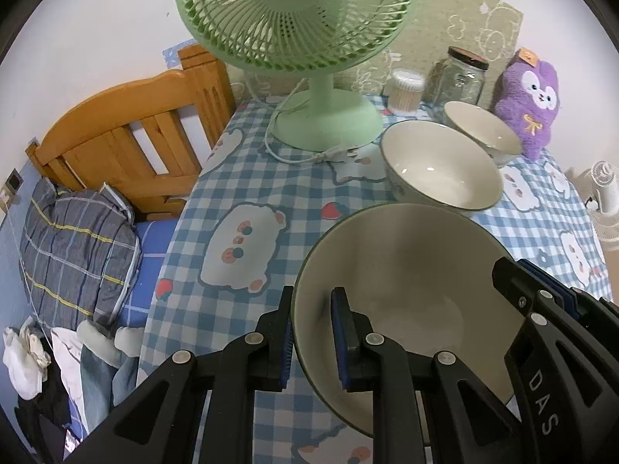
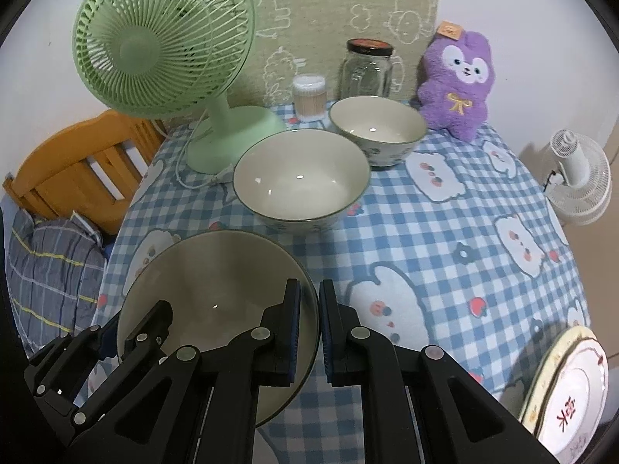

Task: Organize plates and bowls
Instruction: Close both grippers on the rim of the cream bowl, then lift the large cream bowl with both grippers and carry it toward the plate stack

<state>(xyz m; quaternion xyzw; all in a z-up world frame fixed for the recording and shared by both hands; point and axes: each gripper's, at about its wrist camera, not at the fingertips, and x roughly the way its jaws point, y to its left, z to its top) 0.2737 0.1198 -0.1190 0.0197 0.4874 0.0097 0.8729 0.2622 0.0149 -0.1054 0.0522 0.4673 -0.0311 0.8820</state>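
Note:
A large cream bowl with a dark rim (image 1: 406,270) (image 2: 216,270) is held over the near part of the checked tablecloth by both grippers. My left gripper (image 1: 313,340) is shut on its left rim, one pad inside and one outside. My right gripper (image 2: 309,332) is shut on the opposite rim in the same way. Each gripper also shows in the other view: the right gripper (image 1: 541,297) and the left gripper (image 2: 127,332). Behind the large bowl stands a medium bowl (image 1: 437,166) (image 2: 301,178), and behind that a small bowl (image 1: 483,127) (image 2: 377,127). Stacked plates (image 2: 568,379) lie at the near right table edge.
A green desk fan (image 2: 166,42) with its cord stands at the back left. A glass jar (image 2: 367,65), a cotton swab tub (image 2: 308,96) and a purple plush toy (image 2: 456,81) line the back wall. A wooden bed frame (image 1: 127,139) and bedding lie left of the table; a white fan (image 2: 576,178) stands off to its right.

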